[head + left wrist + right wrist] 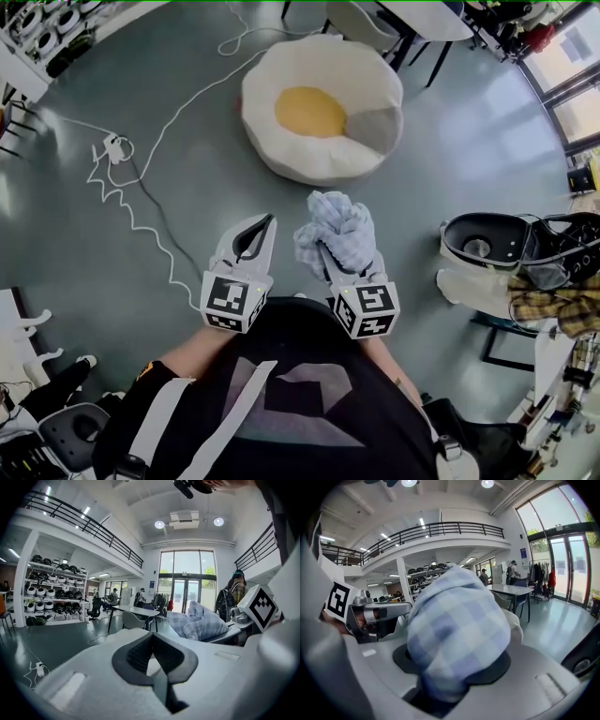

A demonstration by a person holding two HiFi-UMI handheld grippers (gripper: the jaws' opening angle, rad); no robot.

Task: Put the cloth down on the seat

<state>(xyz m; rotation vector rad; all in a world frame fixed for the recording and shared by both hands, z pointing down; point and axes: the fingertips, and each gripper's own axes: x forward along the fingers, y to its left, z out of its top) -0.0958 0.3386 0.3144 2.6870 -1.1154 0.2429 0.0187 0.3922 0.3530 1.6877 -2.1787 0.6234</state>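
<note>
The seat (pixel 323 108) is a round white beanbag with a yellow middle and a grey patch, on the floor ahead of both grippers. A crumpled blue-and-white checked cloth (pixel 337 225) bulges out of my right gripper (pixel 330 255), whose jaws are shut on it. In the right gripper view the cloth (pixel 457 630) fills the space between the dark pads. The left gripper (pixel 262 228) hovers just left of it, jaws converging to touching tips with nothing between them. The left gripper view shows its pads (pixel 136 656) meeting, with the cloth (pixel 194 623) to the right. Both are short of the seat.
A white cable (pixel 173 117) winds over the grey floor to a power strip (pixel 112 147) on the left. A black chair (pixel 520 244) with a yellow plaid garment (pixel 562 309) stands at the right. Table and chair legs (pixel 412 42) are behind the seat; helmet shelves (pixel 47 33) far left.
</note>
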